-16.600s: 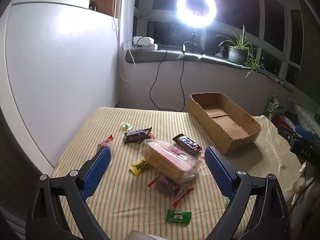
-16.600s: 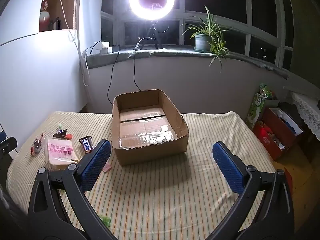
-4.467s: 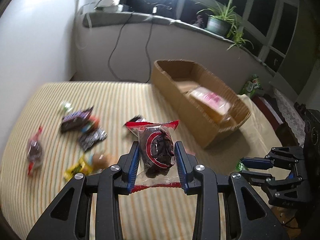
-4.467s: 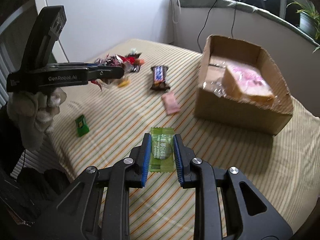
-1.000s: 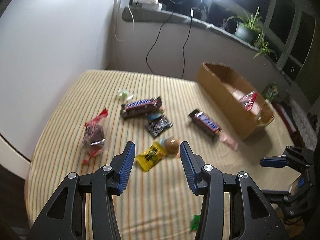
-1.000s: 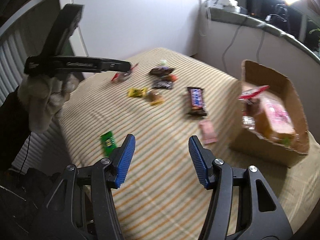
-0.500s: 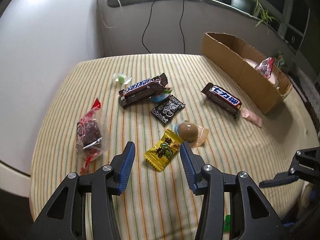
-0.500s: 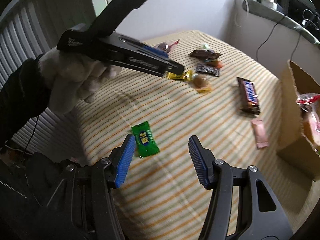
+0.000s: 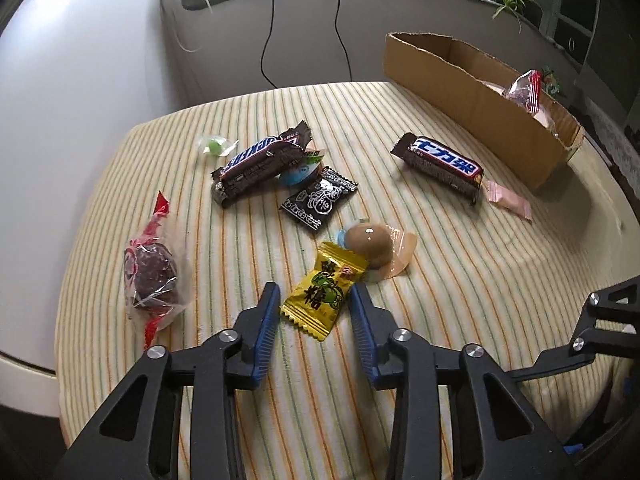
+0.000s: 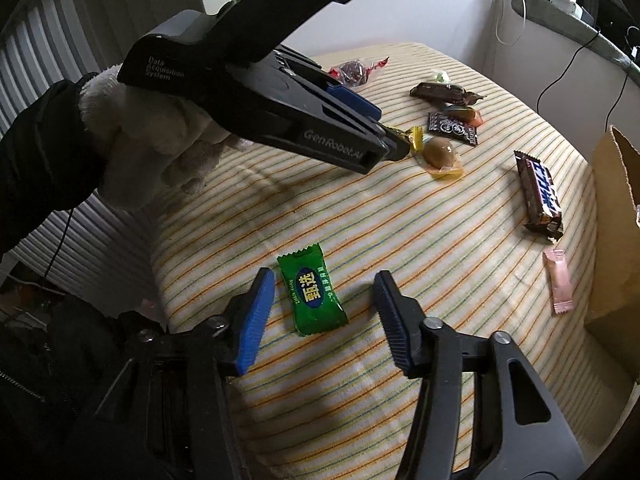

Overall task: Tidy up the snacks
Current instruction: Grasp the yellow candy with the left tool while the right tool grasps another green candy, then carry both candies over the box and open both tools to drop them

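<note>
While two sweets are being lined up for pickup at once, the yellow sweet [image 9: 325, 289] is bracketed by the left gripper [image 9: 314, 297], whose jaws have just been closing but are not yet seen pressing on the wrapper. The green sweet [image 10: 313, 295] lies flat on the striped cloth [image 10: 440, 240] between the jaws of the right gripper [image 10: 325, 283], which have also just been narrowing and stand clear of it on both sides, the sweet sitting nearer the left pad. Both tools are tilted down so the pads can meet the wrappers' edges. Just beside the yellow sweet a brown jelly cup [image 9: 370, 245] rests touching it, so it may be nudged. Further off lie two chocolate bars [image 9: 440, 168], and the cardboard box [image 9: 472, 92], already holding some snacks, is judged the destination
</note>
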`<action>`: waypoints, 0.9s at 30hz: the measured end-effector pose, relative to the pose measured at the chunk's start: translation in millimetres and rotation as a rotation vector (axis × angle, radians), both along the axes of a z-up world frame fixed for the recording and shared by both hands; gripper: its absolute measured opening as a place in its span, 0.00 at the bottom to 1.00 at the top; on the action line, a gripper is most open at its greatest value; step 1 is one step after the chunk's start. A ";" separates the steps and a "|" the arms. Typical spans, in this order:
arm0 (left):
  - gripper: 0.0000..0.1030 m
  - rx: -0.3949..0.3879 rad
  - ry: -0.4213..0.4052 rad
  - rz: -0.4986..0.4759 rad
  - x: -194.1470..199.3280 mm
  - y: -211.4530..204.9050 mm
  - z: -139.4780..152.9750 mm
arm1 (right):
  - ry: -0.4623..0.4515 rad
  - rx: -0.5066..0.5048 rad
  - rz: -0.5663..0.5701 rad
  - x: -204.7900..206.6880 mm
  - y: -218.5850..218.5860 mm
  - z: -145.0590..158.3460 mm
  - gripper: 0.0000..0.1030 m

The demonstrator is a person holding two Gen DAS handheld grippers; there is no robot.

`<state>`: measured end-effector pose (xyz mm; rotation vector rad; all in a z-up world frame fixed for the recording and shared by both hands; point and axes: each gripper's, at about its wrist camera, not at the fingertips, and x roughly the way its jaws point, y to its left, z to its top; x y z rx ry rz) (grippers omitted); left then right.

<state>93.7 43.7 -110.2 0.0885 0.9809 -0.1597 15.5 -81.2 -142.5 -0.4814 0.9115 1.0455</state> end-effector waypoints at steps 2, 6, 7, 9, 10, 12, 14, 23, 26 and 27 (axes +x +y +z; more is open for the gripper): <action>0.30 -0.003 0.000 0.001 1.0 0.2 -0.9 | -0.004 -0.006 0.002 -0.3 0.3 -0.8 0.47; 0.27 -0.007 -0.005 0.006 3.0 -1.1 -2.6 | -0.002 -0.013 -0.004 2.8 -0.1 -1.5 0.38; 0.26 -0.007 -0.007 0.010 3.2 -1.3 -2.6 | -0.001 -0.014 -0.005 2.8 -0.6 -1.4 0.35; 0.23 -0.009 -0.012 0.016 3.8 -2.0 -2.5 | -0.006 -0.019 -0.005 2.2 -1.2 -1.2 0.30; 0.23 -0.011 -0.013 0.018 4.0 -2.2 -2.6 | -0.010 -0.023 -0.008 2.2 -1.4 -1.2 0.26; 0.22 -0.016 -0.017 0.025 4.1 -2.5 -2.4 | -0.012 -0.026 -0.014 3.2 -1.9 -0.9 0.23; 0.21 -0.025 -0.022 0.034 3.0 -1.9 -1.7 | -0.009 -0.024 -0.018 3.5 -3.0 -0.5 0.23; 0.20 -0.026 -0.055 0.044 -1.7 -3.8 10.3 | -0.007 0.001 -0.050 4.1 -13.6 5.0 0.22; 0.20 -0.029 -0.072 0.043 -2.0 -5.0 17.2 | -0.006 0.017 -0.073 7.5 -19.8 9.2 0.22; 0.20 -0.029 -0.078 0.041 -1.8 -5.9 19.3 | -0.007 0.022 -0.080 8.3 -22.0 11.0 0.22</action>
